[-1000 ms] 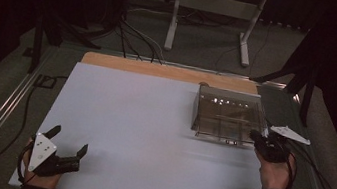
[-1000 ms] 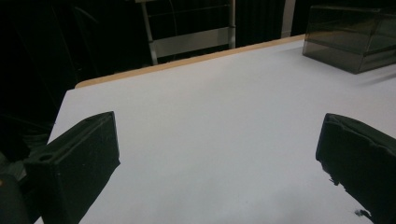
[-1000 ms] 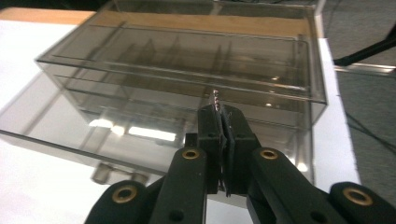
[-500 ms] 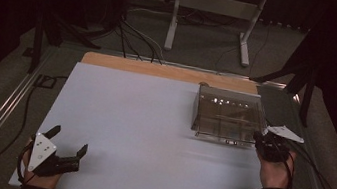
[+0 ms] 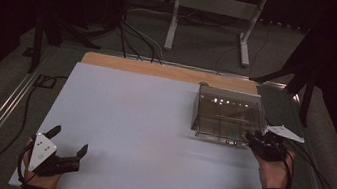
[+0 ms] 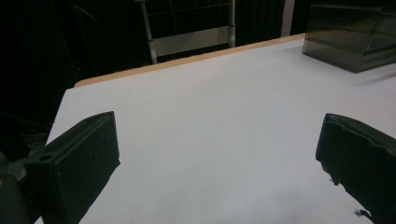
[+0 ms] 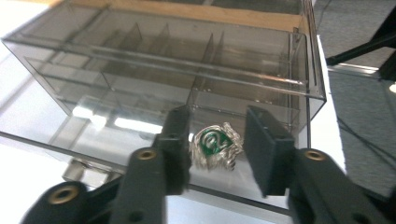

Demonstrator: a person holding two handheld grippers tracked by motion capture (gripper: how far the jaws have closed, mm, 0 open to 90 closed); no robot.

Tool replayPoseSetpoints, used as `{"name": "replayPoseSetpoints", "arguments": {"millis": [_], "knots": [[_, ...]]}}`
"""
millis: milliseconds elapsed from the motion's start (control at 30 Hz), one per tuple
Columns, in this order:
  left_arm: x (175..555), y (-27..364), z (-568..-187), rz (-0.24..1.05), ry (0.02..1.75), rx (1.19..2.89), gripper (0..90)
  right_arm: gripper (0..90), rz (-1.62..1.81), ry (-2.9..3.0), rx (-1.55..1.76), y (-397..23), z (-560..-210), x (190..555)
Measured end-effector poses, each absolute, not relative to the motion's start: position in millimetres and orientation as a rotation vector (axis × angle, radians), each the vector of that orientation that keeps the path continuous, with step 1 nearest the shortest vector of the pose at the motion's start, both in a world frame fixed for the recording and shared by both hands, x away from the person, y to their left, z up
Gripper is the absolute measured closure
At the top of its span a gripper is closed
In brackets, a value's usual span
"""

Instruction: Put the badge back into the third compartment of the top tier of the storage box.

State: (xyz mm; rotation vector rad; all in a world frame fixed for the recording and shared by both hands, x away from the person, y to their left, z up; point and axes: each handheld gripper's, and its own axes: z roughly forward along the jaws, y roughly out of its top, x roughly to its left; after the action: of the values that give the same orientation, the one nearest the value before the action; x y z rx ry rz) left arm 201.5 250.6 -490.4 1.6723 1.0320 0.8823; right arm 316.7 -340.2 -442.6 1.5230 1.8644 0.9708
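Observation:
A smoky clear plastic drawer box [image 5: 226, 114] with inner dividers stands at the table's far right. In the right gripper view a crinkled silver knob with a green centre [image 7: 215, 145] sits on the front of the drawer box [image 7: 163, 60]. My right gripper [image 5: 254, 137] is at the box's front right corner. Seen from its own camera, the right gripper [image 7: 217, 133] is open, its jaws close on either side of the knob. My left gripper [image 5: 69, 139] rests at the table's front left, open wide and holding nothing. From the left gripper [image 6: 217, 140], the box [image 6: 355, 37] lies far off.
The white tabletop [image 5: 142, 121] has a wooden strip [image 5: 160, 69] along its far edge. Behind the table stands a metal frame [image 5: 210, 2] among floor cables [image 5: 129, 38]. A cable trails from the right hand toward the table's right edge.
My right gripper has edged a little left and toward the box front. The left gripper has stayed put.

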Motion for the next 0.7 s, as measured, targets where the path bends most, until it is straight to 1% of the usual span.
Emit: {"name": "replayPoseSetpoints", "arguments": {"millis": [200, 400, 533, 600, 700], "knots": [[202.3, 250.4, -491.1, 0.876, 1.034, 1.678, 0.4, 40.4, 1.153, 1.832, 1.565, -345.7, -439.1, 311.6], [202.3, 250.4, -491.1, 0.872, 1.035, 1.678, 0.4, 25.0, 1.223, 1.823, 1.471, -338.8, -434.1, 293.8], [202.2, 250.3, -491.1, 0.870, 1.036, 1.680, 0.4, 15.6, 1.255, 1.809, 1.444, -333.7, -439.1, 281.6], [202.3, 250.7, -491.2, 0.866, 1.040, 1.678, 0.4, 14.5, 1.259, 1.804, 1.426, -330.8, -443.7, 275.9], [202.8, 251.0, -491.5, 0.862, 1.045, 1.678, 0.4, 9.7, 1.276, 1.799, 1.398, -326.4, -451.3, 268.3]]}}
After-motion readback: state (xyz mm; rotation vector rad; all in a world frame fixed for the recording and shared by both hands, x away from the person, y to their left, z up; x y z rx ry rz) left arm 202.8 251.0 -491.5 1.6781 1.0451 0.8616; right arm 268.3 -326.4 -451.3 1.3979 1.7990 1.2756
